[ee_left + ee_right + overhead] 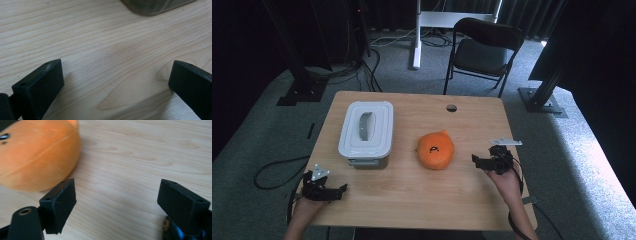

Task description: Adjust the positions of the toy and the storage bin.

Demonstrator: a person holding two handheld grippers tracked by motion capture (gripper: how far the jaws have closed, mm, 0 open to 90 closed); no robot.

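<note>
The left hand-held gripper rests at the surface's near left corner, jaws wide over bare wood; its own view catches a corner of the grey lidded box ahead. The right hand-held gripper, jaws wide and holding nothing, sits near the right edge, just beside the orange plush toy. This round, soft toy with a black mark lies mid-surface, open wood around it; the box stands left of it.

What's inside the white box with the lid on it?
The inside cannot be seen. The white box stands on the table with its lid shut on top, and a grey handle lies across the lid. The orange plush toy sits outside, beside it.
</note>
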